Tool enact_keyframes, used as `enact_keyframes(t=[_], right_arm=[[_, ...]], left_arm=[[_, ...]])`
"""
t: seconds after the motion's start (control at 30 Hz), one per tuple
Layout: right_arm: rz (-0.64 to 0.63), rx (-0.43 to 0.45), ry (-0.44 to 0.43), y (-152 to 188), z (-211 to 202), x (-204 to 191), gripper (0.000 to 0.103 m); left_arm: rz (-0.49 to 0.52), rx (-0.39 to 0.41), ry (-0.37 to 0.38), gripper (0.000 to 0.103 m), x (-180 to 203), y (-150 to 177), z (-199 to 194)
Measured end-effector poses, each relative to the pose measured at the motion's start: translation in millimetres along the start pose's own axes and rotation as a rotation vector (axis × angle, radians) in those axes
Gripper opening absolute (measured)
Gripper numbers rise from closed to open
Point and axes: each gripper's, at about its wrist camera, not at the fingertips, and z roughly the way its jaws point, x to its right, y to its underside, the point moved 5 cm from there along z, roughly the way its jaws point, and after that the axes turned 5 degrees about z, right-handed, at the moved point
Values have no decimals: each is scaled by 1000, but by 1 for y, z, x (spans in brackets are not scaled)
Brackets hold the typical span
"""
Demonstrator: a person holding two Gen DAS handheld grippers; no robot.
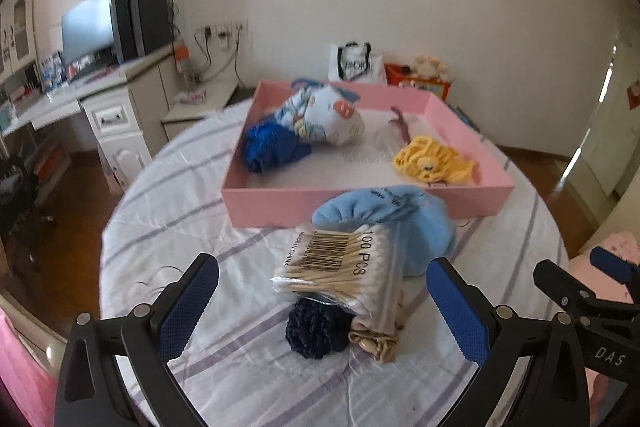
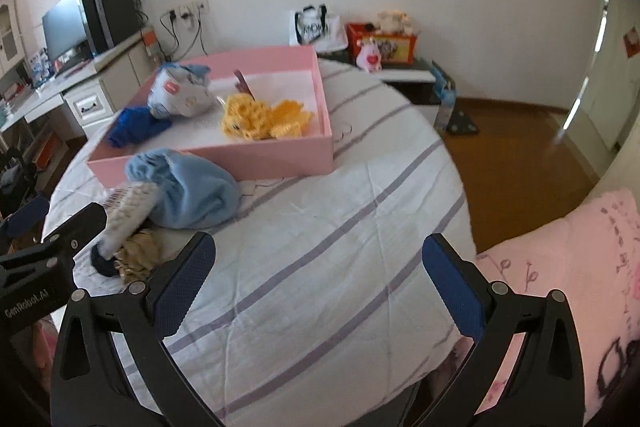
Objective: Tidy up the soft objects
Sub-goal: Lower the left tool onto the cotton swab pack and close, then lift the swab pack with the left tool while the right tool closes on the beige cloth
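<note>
Both claws gape wide with nothing between their blue pads: the left claw (image 1: 322,301) hangs over the cotton swab packet (image 1: 340,265), the right claw (image 2: 320,281) over bare striped tablecloth (image 2: 320,227). Beneath the packet lie a navy scrunchie (image 1: 316,331) and a beige scrunchie (image 1: 378,341), beside the light blue hat (image 1: 400,223) (all outside the pink tray (image 1: 280,199)). I would nudge the slippery packet aside first, then pinch each scrunchie across its bunched fabric.

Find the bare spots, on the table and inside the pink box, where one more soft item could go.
Free: cloth right of the blue hat; floor of the box between the blue yarn and yellow knit. Crowded: around the swabs.
</note>
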Motion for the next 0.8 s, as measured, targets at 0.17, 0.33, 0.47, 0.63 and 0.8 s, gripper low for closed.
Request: enact_keyframes(t=[0.17,0.33,0.47,0.63,0.8], right_arm=[[-4,-51,12,-1,28,-2,103],[-18,-94,15,0,46,-8,103],[-26,-115,18,1,55,-11,103],[-33,-129,21,-1,61,-13,103],[-40,-134,23,-1,61,-17,103]], left_arm=[[-39,-63,14,103,-8,-6,31],[-60,-120,36,103,-14,-7,60],[-74,-147,61,103,-14,-5,80],[-85,-168,101,81,-13,-3,99],[-95,-163,120,68,-18,-3,98]])
